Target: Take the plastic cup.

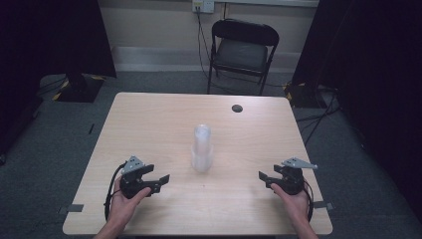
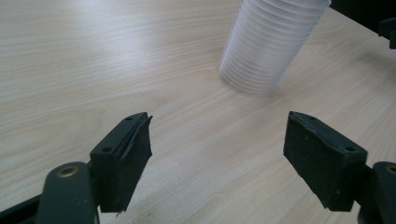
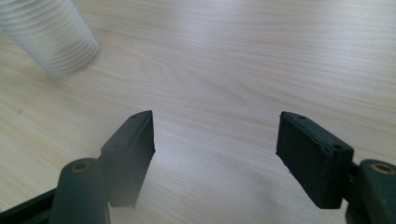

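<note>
A stack of clear ribbed plastic cups (image 1: 202, 149) stands upright in the middle of the light wooden table (image 1: 149, 119). My left gripper (image 1: 163, 182) hovers near the front left edge, open, with nothing between its jaws; the cup stack (image 2: 268, 46) lies ahead of it to the upper right. My right gripper (image 1: 263, 179) is held near the front right edge, jaws wide open and empty, with the cup stack (image 3: 49, 39) at the upper left of its view. Both grippers sit well apart from the cups.
A small dark round hole (image 1: 237, 108) marks the table's far right part. A black folding chair (image 1: 241, 50) stands behind the table by the wall. Black stands and cables flank the table on the grey carpet.
</note>
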Tool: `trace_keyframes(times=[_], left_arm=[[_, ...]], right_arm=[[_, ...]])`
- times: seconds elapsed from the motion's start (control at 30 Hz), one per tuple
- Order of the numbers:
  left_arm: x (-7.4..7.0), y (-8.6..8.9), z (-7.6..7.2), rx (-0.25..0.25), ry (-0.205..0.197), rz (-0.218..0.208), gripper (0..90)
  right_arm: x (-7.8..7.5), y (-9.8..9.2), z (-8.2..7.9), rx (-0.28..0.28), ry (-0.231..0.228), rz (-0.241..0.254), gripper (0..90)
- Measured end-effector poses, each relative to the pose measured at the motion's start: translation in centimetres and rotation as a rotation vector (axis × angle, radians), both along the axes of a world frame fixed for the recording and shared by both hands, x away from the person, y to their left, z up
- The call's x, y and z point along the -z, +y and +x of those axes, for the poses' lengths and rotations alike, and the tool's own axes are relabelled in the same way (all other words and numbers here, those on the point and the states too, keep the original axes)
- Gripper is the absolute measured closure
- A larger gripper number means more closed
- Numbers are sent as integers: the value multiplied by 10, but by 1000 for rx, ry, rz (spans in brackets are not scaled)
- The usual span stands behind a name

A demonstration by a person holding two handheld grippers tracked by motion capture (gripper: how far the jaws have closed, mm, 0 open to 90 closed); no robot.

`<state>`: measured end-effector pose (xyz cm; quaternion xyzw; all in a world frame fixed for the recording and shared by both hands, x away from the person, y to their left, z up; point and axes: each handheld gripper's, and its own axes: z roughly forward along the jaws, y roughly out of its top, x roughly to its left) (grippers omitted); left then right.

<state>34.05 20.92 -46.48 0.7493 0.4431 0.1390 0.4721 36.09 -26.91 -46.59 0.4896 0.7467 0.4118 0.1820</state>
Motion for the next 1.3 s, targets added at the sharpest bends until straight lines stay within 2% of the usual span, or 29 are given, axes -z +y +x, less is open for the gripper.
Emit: trace_keyframes(times=[0.13,0.27,0.3,0.33,0.53,0.77,0.87,0.9,0.97,1.07,1.17,1.3], left_arm=[[-1,0,0,-10,11,26,231],[-1,0,-1,-7,32,31,233],[-1,1,0,15,61,37,260],[-1,0,0,30,67,38,274],[-2,-6,0,64,63,42,272],[-10,-7,-5,102,21,18,254],[-14,-10,-6,123,27,-8,253],[-16,-13,-6,127,31,-6,254],[-22,-17,-8,139,7,6,255],[-27,-22,-8,149,-11,1,257],[-33,-29,-5,170,-38,8,252],[-41,-37,1,171,-59,-6,242]], right_arm=[[0,-1,-1,-6,2,14,301],[-1,-2,-1,-12,-2,25,302],[-2,-1,-1,-26,4,28,302],[-2,1,-1,-28,4,27,302],[-5,6,-5,-78,-11,41,311],[-10,11,-11,-112,-35,45,317],[-10,13,-14,-121,-33,46,317],[-11,13,-14,-122,-32,45,317],[-11,14,-16,-125,-36,42,315],[-12,15,-17,-126,-41,38,313],[-14,17,-16,-129,-57,36,306],[-13,18,-15,-128,-45,25,306]])
